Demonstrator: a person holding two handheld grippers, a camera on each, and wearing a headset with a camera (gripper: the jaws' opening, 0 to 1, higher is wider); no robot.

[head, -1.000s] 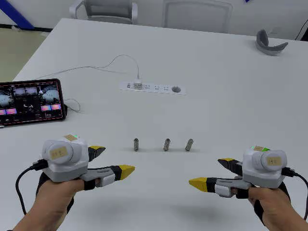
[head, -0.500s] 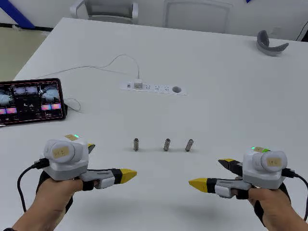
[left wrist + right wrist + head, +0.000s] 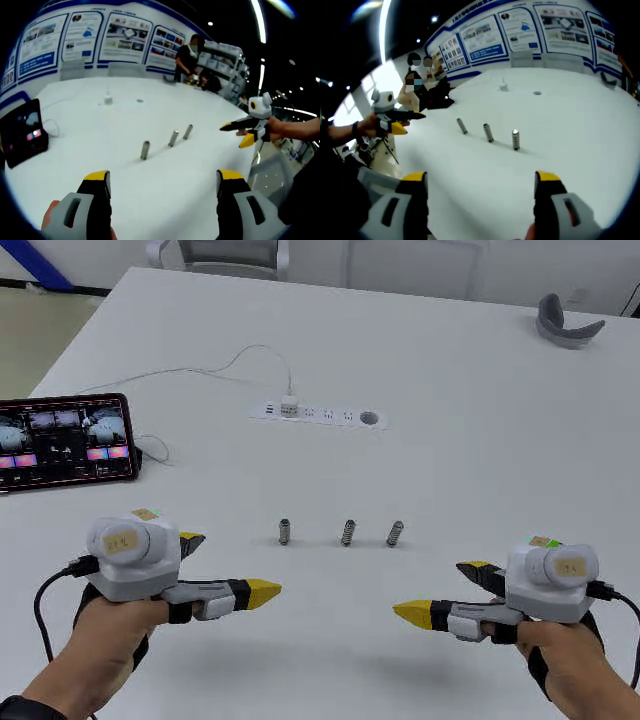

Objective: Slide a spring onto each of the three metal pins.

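Three short metal pins stand in a row on the white table, left (image 3: 285,531), middle (image 3: 348,532) and right (image 3: 395,533). Each looks ribbed, as if a spring is coiled around it. The same row shows in the left gripper view (image 3: 173,138) and in the right gripper view (image 3: 488,133). My left gripper (image 3: 228,565) hovers low at the front left, open and empty, short of the pins. At the front right my right gripper (image 3: 442,590) mirrors it, open, with nothing between its yellow-tipped fingers (image 3: 547,176).
A tablet (image 3: 65,440) with a lit screen lies at the left edge. A white power strip (image 3: 318,417) with a plugged cable lies beyond the pins. A grey curved object (image 3: 568,325) rests at the far right. Chairs stand behind the table.
The head view has shifted slightly. Both grippers stay open and hold about the same places; the pins have not moved.
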